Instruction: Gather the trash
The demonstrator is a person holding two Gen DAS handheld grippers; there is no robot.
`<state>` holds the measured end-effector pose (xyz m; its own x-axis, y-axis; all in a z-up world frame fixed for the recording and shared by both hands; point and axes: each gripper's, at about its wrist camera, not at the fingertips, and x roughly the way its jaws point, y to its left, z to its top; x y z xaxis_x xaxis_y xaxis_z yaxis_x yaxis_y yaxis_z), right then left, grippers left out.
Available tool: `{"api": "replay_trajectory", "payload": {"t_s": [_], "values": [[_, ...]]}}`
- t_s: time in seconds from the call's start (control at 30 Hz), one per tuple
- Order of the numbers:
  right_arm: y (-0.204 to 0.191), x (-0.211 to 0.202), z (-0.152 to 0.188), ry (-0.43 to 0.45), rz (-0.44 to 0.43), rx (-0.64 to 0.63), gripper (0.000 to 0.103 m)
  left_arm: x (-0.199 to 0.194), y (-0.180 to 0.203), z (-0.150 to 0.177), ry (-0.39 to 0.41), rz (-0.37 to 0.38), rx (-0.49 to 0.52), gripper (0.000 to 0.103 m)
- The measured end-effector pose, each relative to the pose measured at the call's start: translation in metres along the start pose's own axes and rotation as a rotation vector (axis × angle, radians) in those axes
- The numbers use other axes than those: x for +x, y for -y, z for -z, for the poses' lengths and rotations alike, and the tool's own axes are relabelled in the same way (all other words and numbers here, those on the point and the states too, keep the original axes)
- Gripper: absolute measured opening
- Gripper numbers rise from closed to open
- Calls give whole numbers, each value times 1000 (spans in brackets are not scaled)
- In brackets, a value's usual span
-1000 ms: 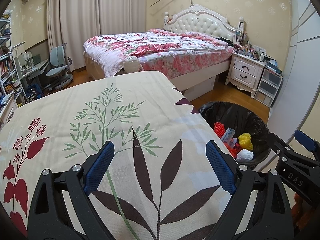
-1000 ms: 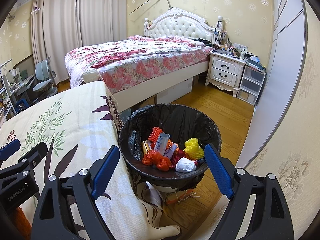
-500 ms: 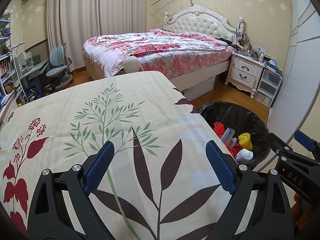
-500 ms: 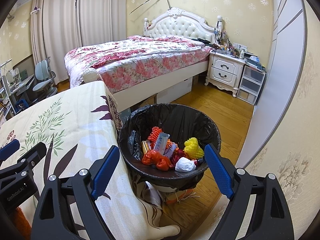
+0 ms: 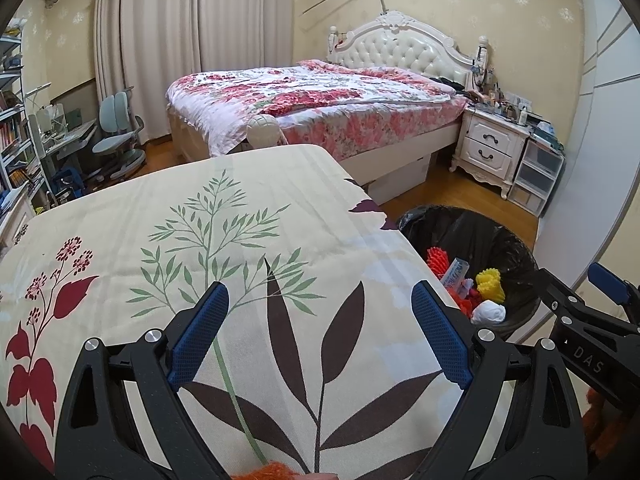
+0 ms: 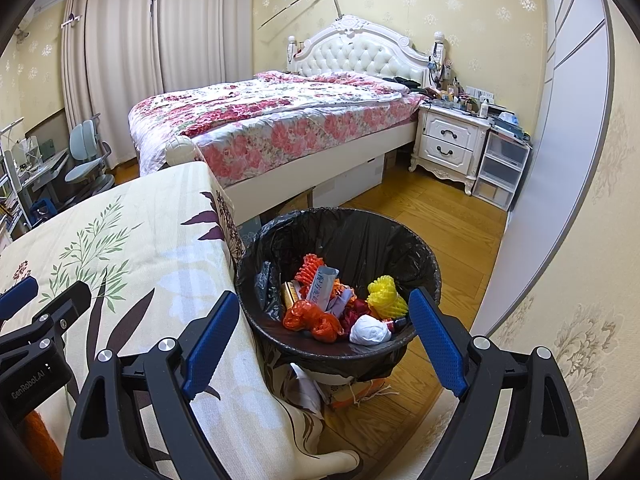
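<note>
A black-lined trash bin (image 6: 420, 256) stands on the floor beside the table; it also shows in the left wrist view (image 5: 516, 240). It holds several pieces of trash: orange netting (image 6: 312, 320), a yellow foam net (image 6: 386, 298), a white wad (image 6: 370, 330) and a grey wrapper (image 6: 324, 282). My right gripper (image 6: 324, 332) is open and empty, just above the bin's near rim. My left gripper (image 5: 318, 336) is open and empty over the table with the leaf-print cloth (image 5: 240, 240). I see no trash on the cloth.
A bed with a floral quilt (image 5: 320, 108) stands behind the table, with a white nightstand (image 6: 450, 146) and plastic drawers (image 6: 502, 168) at its right. A desk and blue chair (image 5: 116, 136) are at far left. A wall (image 6: 580, 200) runs close on the right.
</note>
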<state>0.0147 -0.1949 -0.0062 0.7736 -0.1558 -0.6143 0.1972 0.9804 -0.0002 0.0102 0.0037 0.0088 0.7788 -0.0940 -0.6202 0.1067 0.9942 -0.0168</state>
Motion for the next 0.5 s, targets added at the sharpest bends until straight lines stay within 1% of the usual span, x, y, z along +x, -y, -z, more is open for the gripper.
{"api": "replay_trajectory", "payload": {"t_s": [0.27, 0.3, 0.33, 0.5], "values": [[0, 0, 0, 1, 0, -1, 84, 4, -3, 0, -9, 15, -13, 91], [0, 0, 0, 0, -1, -1, 84, 4, -4, 0, -8, 25, -15, 94], [0, 0, 1, -1, -1, -1, 84, 3, -4, 1, -2, 33, -18, 94], [-1, -2, 5, -7, -11, -8, 84, 4, -9, -1, 11, 5, -15, 94]]}}
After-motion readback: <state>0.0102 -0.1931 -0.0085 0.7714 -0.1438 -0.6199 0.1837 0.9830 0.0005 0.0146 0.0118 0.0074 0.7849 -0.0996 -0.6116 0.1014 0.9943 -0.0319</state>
